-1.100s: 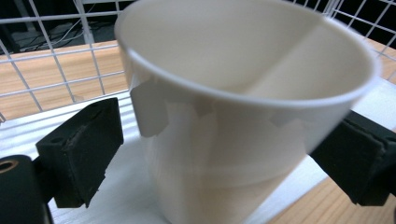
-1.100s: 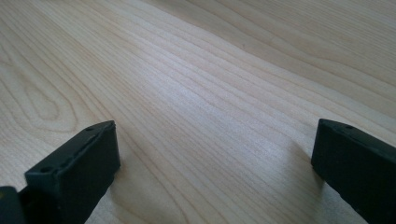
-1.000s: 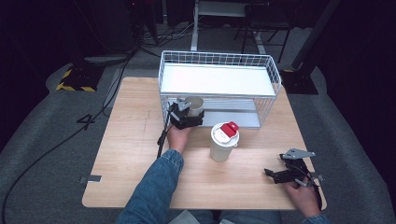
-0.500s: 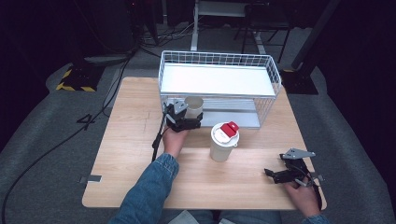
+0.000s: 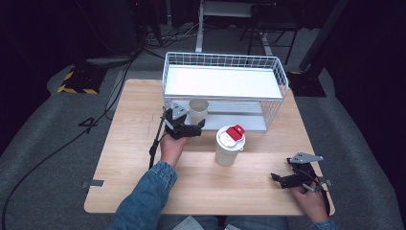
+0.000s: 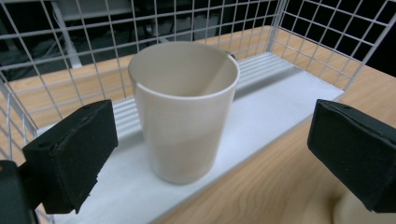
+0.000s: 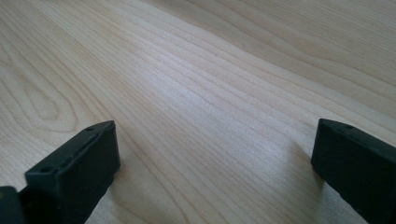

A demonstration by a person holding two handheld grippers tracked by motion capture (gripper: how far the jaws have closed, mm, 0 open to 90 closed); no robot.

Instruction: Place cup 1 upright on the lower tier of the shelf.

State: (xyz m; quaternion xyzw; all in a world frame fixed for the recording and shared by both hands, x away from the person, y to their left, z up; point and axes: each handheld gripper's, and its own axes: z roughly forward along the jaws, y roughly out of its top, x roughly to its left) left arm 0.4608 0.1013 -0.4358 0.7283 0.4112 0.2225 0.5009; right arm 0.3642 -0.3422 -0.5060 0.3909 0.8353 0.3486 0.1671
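An empty cream paper cup (image 5: 198, 109) (image 6: 184, 112) stands upright on the lower shelf of a white wire rack (image 5: 222, 81) (image 6: 280, 93). My left gripper (image 5: 194, 125) (image 6: 210, 140) hovers just in front of it. Its jaws have just been opening, and they now stand wide on either side of the cup without touching it. A second cream cup with a white lid and red tab (image 5: 230, 145) sits on the table mid-front. My right gripper (image 5: 282, 178) (image 7: 215, 154) rests low at the front right, open over bare wood.
The rack takes up the back half of the wooden table (image 5: 129, 143), and its wire sides wall in the shelf around the cup. A black cable (image 5: 154, 143) trails from the left gripper. Dark floor, cables and stands lie beyond the table.
The left gripper's jaws have spread off the cream cup and the hand has drawn back and up a little. The cup stays on the shelf. The right hand has not moved.
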